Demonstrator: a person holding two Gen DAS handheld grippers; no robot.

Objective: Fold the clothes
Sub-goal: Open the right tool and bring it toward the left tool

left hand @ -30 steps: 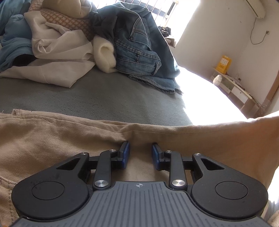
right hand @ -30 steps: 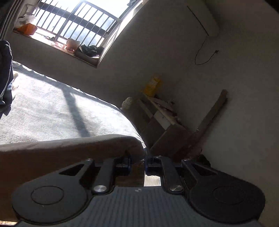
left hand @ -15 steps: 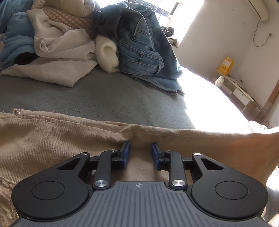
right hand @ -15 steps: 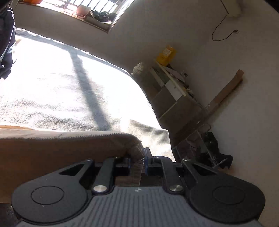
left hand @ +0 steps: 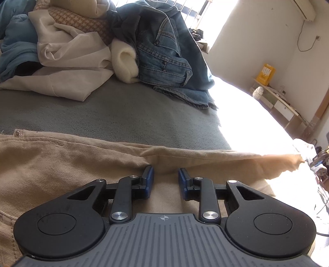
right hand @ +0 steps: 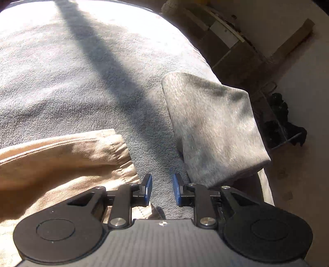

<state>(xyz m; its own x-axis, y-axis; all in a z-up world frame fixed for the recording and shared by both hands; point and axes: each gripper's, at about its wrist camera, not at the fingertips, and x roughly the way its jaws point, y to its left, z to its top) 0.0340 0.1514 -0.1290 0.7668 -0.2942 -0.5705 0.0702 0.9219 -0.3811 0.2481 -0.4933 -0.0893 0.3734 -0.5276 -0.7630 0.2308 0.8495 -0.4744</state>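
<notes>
- Tan trousers (left hand: 61,164) lie flat across the bed (left hand: 123,115), likely spread for folding.
- Left gripper (left hand: 163,176) spread over their middle; right gripper (right hand: 159,184) spread, empty, beside the hem (right hand: 115,147).
- Beyond, unfolded clothes (left hand: 102,47) heaped.

We see strong daylight from the barred window (left hand: 185,8), which burns the far side of the bed (left hand: 246,115) to blank white in the left view. In the right view a dark shadow band (right hand: 115,67) crosses the sunlit blanket (right hand: 41,71). Both views bend at the edges, and the folded grey cloth (right hand: 216,131) looks smeared.
</notes>
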